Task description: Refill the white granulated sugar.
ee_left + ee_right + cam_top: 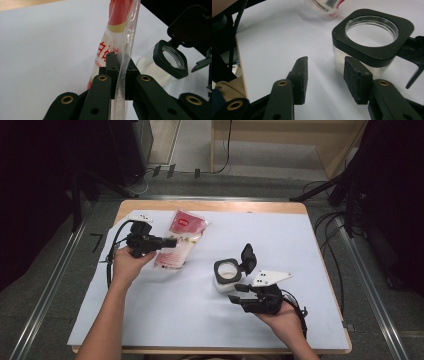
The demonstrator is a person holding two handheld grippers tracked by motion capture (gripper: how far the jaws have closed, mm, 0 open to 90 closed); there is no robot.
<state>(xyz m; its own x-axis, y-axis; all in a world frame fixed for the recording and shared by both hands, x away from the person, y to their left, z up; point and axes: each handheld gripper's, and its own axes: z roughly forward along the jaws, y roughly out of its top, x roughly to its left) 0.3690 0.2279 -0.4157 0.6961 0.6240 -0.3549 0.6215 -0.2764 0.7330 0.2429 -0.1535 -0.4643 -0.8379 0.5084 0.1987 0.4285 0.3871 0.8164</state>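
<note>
At the left of the worktop, which is covered by a white sheet, the left gripper is pinching the edge of a clear plastic bag with a red label; in the left gripper view its jaws are pressed together on the bag's thin seam. The bag is tilted, its lower end near or on the sheet, red top toward the far edge. Right of it, about mid-worktop, a clear jar with a black square collar stands upright, its black flip lid hinged open and standing up on the far right side. Bag and jar are near each other, not touching. The right gripper sits just beside the jar's near side, jaws spread with nothing between them; in the right gripper view one pad is close against the jar wall, contact unclear.
</note>
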